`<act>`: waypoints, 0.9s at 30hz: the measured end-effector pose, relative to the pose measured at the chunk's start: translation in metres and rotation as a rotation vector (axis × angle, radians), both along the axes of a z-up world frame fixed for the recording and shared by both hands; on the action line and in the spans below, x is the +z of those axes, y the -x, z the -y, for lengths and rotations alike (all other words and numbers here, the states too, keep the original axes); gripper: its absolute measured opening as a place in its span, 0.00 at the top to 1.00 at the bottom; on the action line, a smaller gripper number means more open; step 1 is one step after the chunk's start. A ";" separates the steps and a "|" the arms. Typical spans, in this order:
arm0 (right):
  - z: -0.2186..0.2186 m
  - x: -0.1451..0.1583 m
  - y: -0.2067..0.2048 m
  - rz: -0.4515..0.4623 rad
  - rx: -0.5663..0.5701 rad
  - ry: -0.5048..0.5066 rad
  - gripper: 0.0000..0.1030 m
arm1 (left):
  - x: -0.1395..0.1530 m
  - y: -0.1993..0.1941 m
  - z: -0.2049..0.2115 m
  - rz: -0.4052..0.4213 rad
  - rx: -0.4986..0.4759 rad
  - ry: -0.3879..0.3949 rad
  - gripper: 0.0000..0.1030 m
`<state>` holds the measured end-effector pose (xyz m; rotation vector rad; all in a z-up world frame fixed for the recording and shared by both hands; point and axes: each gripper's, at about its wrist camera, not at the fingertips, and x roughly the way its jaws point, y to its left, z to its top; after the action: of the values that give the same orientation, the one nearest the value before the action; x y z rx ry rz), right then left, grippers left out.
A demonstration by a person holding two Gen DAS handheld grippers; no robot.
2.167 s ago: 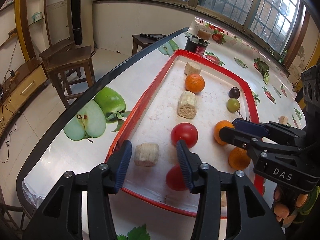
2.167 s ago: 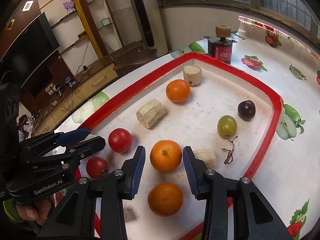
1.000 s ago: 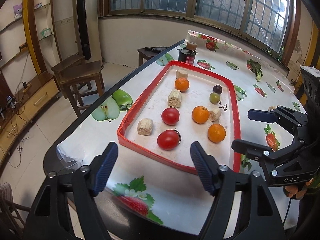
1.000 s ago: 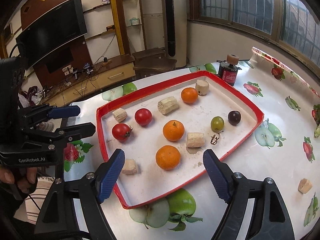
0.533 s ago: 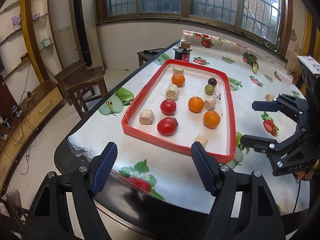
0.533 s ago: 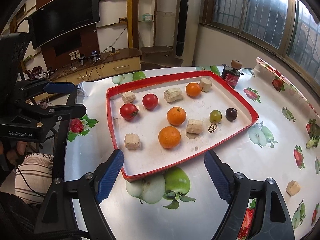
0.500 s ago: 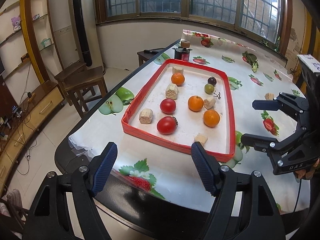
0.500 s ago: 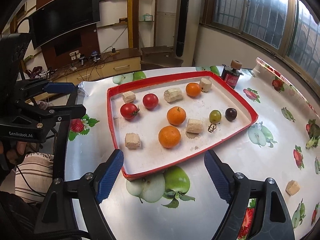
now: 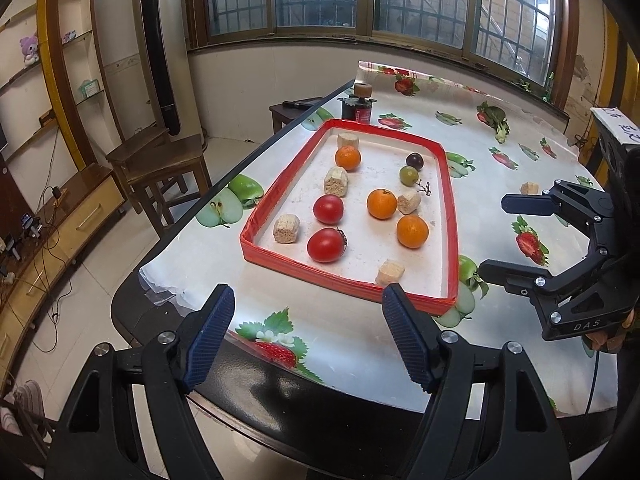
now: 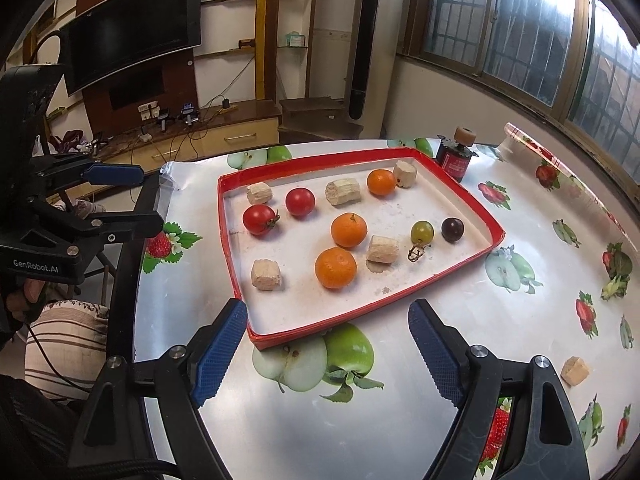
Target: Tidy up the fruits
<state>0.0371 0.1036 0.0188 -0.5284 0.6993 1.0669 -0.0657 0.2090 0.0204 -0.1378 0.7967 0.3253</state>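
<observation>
A red-rimmed tray [image 9: 450,216] [image 10: 460,196] lies on the table. It holds two tomatoes [image 9: 326,245] [image 10: 260,219], three oranges [image 9: 412,231] [image 10: 335,268], a green grape [image 9: 408,175] [image 10: 422,232], a dark grape [image 9: 414,159] [image 10: 452,229] and several beige cork-like chunks [image 9: 286,229] [image 10: 265,274]. My left gripper [image 9: 308,336] [image 10: 134,196] hangs open over the table's near edge, short of the tray, with nothing between its fingers. My right gripper [image 10: 328,350] [image 9: 496,236] is open too, empty, just off the tray's near rim.
A dark bottle with a cork stopper [image 9: 357,106] [image 10: 457,156] stands beyond the tray. One loose chunk [image 10: 575,370] [image 9: 529,188] lies on the fruit-print tablecloth to the right. Wooden stools [image 9: 168,168] stand beside the table. A hand [image 10: 28,292] grips the left tool.
Both grippers have drawn back from the tray, so it looks smaller and farther. The fruits have not moved. Both stay open and empty.
</observation>
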 end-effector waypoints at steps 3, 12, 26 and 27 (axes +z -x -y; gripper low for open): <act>0.000 0.000 0.001 0.001 -0.001 -0.001 0.18 | 0.002 0.001 -0.001 0.005 0.000 0.003 0.26; -0.001 0.001 0.002 0.001 0.001 -0.003 0.18 | 0.004 0.003 0.001 0.019 0.011 -0.037 0.25; -0.007 0.000 0.003 -0.001 0.012 0.002 0.18 | 0.006 0.003 -0.003 0.021 0.011 -0.021 0.25; -0.007 0.000 0.003 -0.001 0.013 0.003 0.18 | 0.006 0.003 -0.003 0.020 0.010 -0.021 0.25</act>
<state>0.0343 0.1107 0.0186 -0.5361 0.6991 1.0785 -0.0686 0.2117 0.0264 -0.1253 0.7725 0.3410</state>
